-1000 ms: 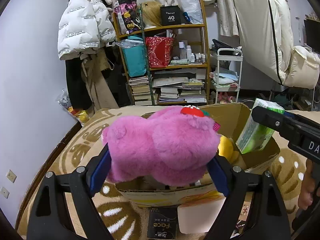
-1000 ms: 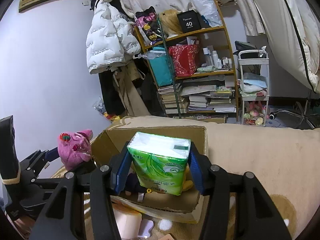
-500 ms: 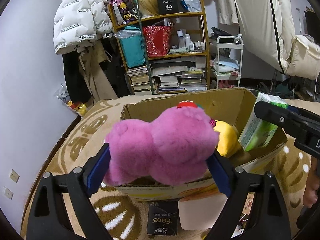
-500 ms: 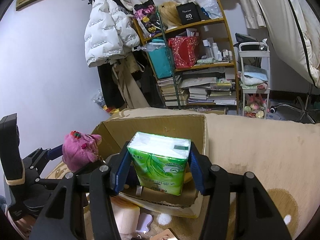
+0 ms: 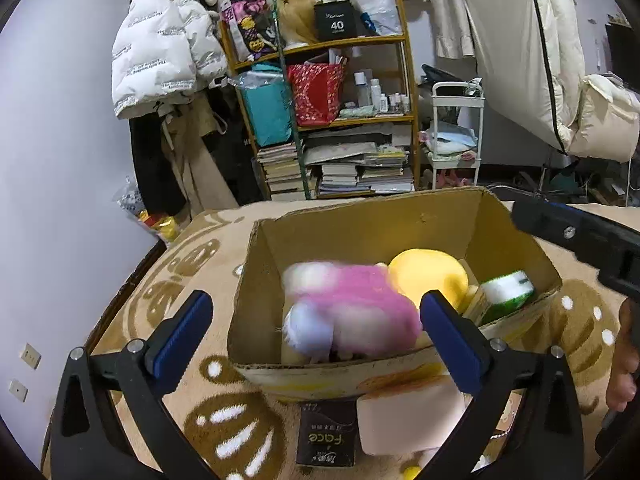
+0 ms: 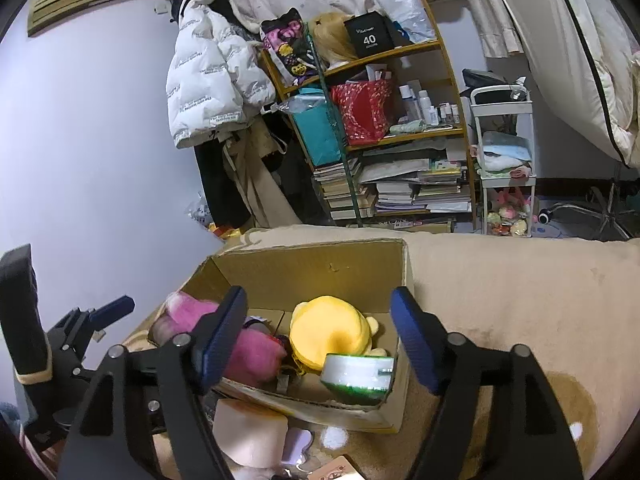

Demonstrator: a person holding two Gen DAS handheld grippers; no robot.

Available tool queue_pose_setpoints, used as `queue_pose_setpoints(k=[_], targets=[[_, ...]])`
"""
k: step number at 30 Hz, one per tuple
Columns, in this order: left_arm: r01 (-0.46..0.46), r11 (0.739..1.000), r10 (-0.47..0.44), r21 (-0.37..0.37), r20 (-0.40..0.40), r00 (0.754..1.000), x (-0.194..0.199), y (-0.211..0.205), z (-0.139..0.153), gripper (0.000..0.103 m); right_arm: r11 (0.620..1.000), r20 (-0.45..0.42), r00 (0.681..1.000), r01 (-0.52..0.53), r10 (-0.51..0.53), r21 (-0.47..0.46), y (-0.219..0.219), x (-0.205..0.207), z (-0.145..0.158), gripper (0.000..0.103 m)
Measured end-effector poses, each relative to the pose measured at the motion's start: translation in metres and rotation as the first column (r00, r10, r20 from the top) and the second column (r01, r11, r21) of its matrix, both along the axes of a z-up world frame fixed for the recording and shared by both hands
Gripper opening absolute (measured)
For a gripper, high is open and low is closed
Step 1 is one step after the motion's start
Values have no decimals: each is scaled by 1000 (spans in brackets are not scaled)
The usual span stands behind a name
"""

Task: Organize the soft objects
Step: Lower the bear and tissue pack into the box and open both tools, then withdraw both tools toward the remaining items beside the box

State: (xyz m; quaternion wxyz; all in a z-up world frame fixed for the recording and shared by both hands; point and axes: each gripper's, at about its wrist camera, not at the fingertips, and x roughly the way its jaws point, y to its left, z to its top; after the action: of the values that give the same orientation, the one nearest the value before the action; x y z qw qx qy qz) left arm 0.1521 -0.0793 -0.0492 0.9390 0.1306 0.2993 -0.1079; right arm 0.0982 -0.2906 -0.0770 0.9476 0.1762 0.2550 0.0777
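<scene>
Hovering above the cardboard box (image 5: 256, 320), my left gripper (image 5: 316, 328) and right gripper (image 6: 320, 336) have just been opening, jaws spread and empty; pink plush toy (image 5: 352, 308) and green tissue pack (image 6: 356, 376) lie inside.

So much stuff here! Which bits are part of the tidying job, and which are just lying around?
Part of the job:
- cardboard box
- pink plush toy, in the box
- yellow plush toy, in the box
- green tissue pack, in the box
- left gripper and right gripper, jaws just opened, holding nothing

Just lying about:
- bookshelf
- white puffer jacket
- black "Face" packet
</scene>
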Motion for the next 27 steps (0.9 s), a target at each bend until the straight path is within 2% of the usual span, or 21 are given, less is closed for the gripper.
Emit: queue_pose_setpoints(k=[1, 2, 6, 13, 19, 27], targets=[[-2, 1000, 2, 0, -8, 1000, 0, 1, 0, 102, 1000, -2, 1000, 5, -5, 5, -1, 0, 0, 89], [-10, 1000, 10, 3, -6, 1000, -1, 2, 0, 102, 1000, -4, 1000, 11, -10, 10, -2, -1, 0, 91], [-26, 999, 26, 19, -4, 1000, -6, 6, 5, 102, 1000, -23, 1000, 16, -15, 14, -4, -4, 0, 91], [-57, 998, 57, -4, -54, 997, -21, 22, 14, 102, 1000, -14, 1000, 17, -17, -14, 2, -25, 11, 93], [-81, 997, 79, -18, -100, 992, -42, 38, 20, 102, 998, -10, 1000, 1, -1, -68, 15, -48, 21, 93], [-95, 994, 88, -62, -105, 990, -71, 58, 36, 102, 985, -15, 1000, -27, 25, -172, 42, -76, 32, 93]])
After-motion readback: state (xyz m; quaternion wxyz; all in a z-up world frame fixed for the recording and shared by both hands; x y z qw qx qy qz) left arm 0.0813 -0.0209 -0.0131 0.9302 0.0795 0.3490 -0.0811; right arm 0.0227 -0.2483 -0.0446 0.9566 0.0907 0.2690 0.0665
